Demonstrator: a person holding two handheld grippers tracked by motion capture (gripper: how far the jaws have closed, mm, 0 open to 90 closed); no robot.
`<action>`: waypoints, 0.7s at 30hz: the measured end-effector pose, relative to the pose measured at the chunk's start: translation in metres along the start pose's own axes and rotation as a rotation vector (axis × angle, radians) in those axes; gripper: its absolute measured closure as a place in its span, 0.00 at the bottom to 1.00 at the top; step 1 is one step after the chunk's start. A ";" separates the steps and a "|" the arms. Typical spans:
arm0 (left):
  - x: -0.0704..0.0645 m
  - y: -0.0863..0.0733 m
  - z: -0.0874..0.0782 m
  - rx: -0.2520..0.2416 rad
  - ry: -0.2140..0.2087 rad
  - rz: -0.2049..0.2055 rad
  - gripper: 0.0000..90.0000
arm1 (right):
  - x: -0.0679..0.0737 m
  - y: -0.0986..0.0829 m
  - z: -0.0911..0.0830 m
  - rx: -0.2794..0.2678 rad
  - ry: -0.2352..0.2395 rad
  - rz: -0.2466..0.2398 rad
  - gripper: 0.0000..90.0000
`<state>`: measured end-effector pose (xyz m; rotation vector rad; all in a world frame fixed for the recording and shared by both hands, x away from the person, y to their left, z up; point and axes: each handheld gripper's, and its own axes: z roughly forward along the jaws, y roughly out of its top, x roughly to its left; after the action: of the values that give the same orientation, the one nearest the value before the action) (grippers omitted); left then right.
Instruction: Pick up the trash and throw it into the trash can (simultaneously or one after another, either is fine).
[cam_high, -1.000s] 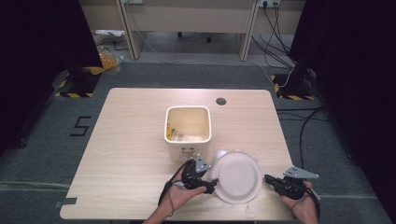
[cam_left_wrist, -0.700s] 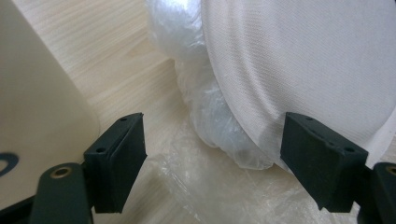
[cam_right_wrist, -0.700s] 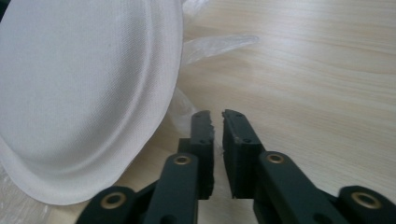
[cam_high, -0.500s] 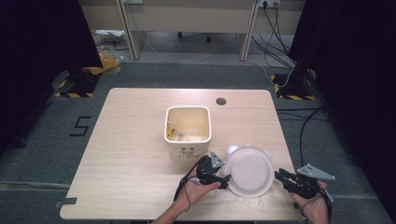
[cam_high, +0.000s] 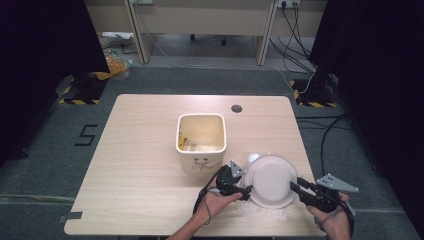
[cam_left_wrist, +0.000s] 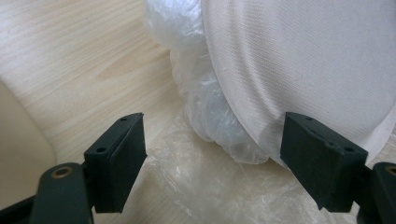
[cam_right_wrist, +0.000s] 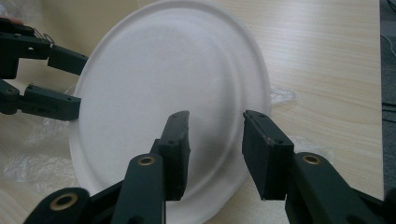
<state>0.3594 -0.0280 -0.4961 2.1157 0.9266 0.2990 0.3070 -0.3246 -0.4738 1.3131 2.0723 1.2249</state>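
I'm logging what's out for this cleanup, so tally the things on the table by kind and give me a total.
Round white paper plate: 1
Square cream plastic bin with scraps inside: 1
Crumpled clear plastic wrap under and behind the plate: 1 bunch, as far as I can tell
Black two-jaw grippers, left and right: 2
Total: 5

Laboratory recording bay: a light wooden table (cam_high: 150, 165) on grey carpet tiles (cam_high: 60, 150), enclosed by black curtains (cam_high: 380, 75), with hazard-striped stand bases (cam_high: 75, 100) and trailing floor cables (cam_high: 300, 30).
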 end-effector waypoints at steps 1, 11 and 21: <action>0.000 0.000 0.000 0.000 0.000 0.000 0.24 | 0.001 0.000 0.001 0.002 0.000 0.002 0.68; -0.002 0.007 0.008 -0.010 -0.014 -0.017 0.24 | 0.000 0.000 -0.002 -0.006 -0.009 0.005 0.66; 0.005 0.002 -0.017 -0.043 -0.034 -0.024 0.22 | 0.005 -0.001 -0.001 0.003 0.000 0.007 0.59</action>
<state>0.3553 -0.0157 -0.4842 2.0625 0.9172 0.2673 0.3031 -0.3209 -0.4740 1.3220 2.0722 1.2258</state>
